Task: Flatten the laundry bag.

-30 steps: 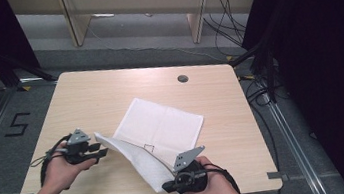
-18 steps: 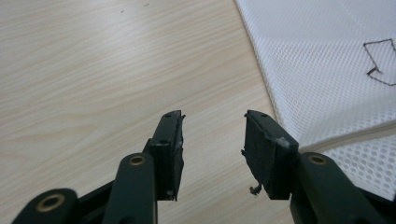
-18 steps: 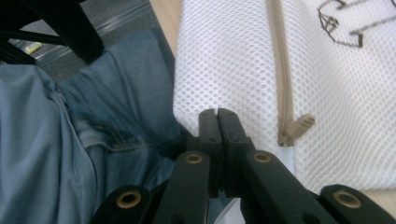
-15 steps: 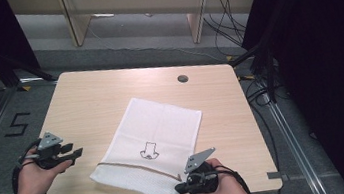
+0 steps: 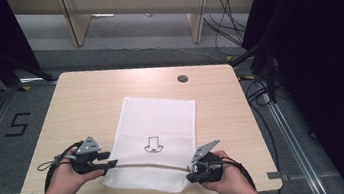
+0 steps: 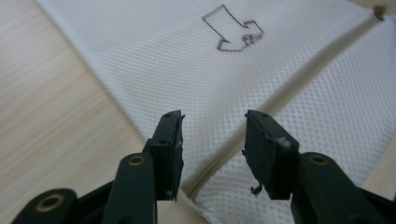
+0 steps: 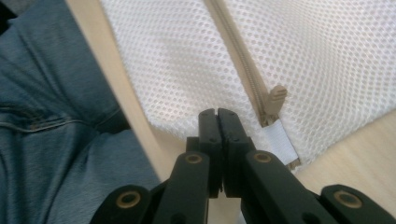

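So it's a white mesh laundry bag [image 5: 158,144], honeycomb-textured and rectangular, lying flat on the pale wood-grain table [image 5: 89,95] toward the near edge, with a little black outline arrow [image 5: 153,145] printed mid-panel and a beige zipper [image 7: 243,60] running across the near part to a small beige pull tab [image 7: 275,98]. The left gripper [image 6: 212,140] sits at the zipper's left end with its black jaws parted, nothing pinched. The right gripper [image 7: 217,122] is clenched tight together at the bag's near right corner, just beside the pull; can't tell if any mesh is caught.
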The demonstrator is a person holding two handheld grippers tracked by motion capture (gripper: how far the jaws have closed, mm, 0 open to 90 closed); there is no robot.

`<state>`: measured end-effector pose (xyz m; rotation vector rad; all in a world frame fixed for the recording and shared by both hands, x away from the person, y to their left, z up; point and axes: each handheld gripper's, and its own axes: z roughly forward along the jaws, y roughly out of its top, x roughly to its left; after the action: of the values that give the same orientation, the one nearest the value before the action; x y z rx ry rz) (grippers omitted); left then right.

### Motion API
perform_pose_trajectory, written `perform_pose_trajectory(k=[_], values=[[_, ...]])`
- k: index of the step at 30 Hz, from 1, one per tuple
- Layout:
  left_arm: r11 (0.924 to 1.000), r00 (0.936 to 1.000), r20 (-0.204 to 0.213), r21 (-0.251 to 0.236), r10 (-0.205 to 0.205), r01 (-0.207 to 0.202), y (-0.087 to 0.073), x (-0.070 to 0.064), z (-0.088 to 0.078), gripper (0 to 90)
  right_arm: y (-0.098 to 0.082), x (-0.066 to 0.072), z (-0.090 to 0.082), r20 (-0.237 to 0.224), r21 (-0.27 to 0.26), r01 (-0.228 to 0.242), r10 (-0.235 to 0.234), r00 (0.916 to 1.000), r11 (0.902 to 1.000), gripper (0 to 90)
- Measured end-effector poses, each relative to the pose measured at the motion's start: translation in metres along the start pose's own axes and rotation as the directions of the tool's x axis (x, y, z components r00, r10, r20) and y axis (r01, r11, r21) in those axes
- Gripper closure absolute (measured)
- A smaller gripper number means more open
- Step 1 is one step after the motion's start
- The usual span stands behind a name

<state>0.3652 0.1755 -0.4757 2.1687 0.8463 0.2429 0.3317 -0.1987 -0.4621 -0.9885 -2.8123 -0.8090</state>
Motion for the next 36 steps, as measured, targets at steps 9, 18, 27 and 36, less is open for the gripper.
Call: perform_pose_trajectory(k=[9,18,27,36], values=[[0.9943,0.9961,0.076,0.093,0.046,-0.053,0.001,-0.011,0.024,56.3,-0.003,-0.025,-0.001,0.141,-0.012,-0.034,0.035,0.9893,0.9994,87.4],[0.9956,0.9964,0.072,0.080,0.044,-0.050,0.002,-0.013,0.024,56.2,0.003,-0.032,-0.025,0.249,-0.106,-0.060,0.085,0.9649,0.9925,74.9],[0.9921,0.9910,0.084,0.060,0.104,-0.110,0.012,-0.026,0.034,61.8,-0.001,-0.042,-0.010,0.241,-0.014,-0.169,0.168,0.9560,0.9855,90.0],[0.9848,0.9901,0.071,0.117,0.121,-0.129,0.003,-0.022,0.042,65.4,-0.002,-0.051,0.002,0.237,0.022,-0.238,0.227,0.9448,0.9709,90.0]])
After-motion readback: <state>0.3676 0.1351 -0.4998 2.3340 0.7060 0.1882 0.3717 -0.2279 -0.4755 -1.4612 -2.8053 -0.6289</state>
